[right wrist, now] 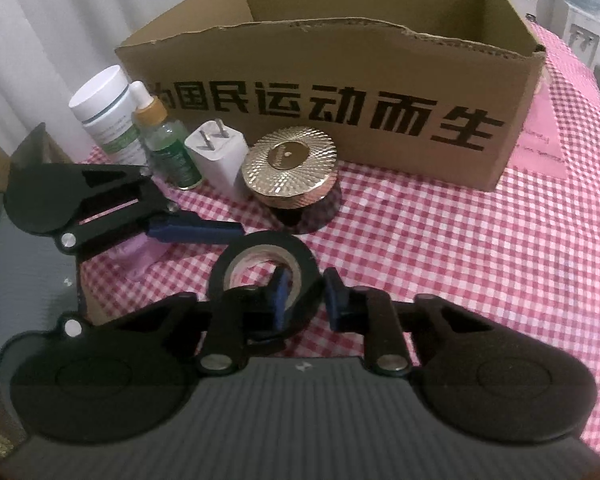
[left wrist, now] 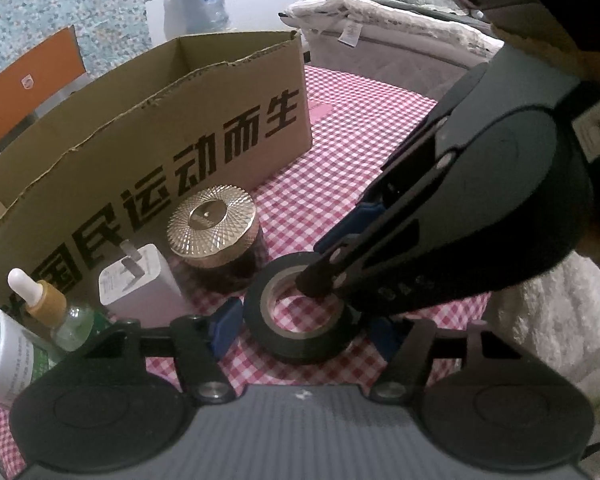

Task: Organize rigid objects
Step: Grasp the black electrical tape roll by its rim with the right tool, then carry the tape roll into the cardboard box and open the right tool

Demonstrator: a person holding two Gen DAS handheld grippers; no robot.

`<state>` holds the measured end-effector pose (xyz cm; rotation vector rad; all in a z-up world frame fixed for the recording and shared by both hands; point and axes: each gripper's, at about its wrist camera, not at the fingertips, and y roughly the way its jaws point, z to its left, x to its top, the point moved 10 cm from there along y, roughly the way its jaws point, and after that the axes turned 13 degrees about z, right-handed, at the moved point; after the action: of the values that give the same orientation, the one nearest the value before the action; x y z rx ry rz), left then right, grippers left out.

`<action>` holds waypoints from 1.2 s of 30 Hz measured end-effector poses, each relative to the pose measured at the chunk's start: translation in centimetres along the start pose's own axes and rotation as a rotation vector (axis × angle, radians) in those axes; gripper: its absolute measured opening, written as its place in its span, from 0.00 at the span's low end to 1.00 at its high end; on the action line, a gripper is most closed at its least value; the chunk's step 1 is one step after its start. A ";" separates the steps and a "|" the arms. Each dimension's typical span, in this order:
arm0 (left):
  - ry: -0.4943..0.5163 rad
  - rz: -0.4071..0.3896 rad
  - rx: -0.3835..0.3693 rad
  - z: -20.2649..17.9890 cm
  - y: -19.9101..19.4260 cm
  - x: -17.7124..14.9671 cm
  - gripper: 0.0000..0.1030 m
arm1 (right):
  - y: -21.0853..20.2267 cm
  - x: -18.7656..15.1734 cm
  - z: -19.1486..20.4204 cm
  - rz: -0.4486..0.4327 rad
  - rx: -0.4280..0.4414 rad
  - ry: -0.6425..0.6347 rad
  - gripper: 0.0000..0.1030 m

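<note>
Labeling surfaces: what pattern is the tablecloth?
Pink-and-white gingham check on the tablecloth, clearest in the right wrist view.

A red-checked tablecloth (right wrist: 460, 240) covers the table; an orange chair (left wrist: 32, 88) stands behind.

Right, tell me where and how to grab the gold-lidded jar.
Take the gold-lidded jar by the rim of its lid, coming down from above with the jaws straddling it. It stands upright and the round lid overhangs the dark body. Come with the jaws front and back: the white charger sits close on one side, the cardboard box behind.
</note>
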<state>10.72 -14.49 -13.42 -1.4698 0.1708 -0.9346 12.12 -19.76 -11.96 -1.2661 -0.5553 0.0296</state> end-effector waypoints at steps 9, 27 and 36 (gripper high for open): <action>-0.022 -0.064 0.017 0.2 -2.5 0.2 0.65 | -1.5 0.2 0.5 -0.034 -0.020 -0.021 0.17; -0.059 -0.259 0.221 10.8 -13.0 8.7 0.65 | -14.3 13.0 4.6 -0.330 -0.090 -0.256 0.17; -0.170 -0.023 0.073 19.2 -4.6 12.5 0.65 | -7.0 23.4 0.5 -0.118 0.023 -0.172 0.17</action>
<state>28.92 -6.79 -0.90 -1.4786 -0.0045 -0.8217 30.32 -14.04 3.36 -1.2137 -0.7753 0.0469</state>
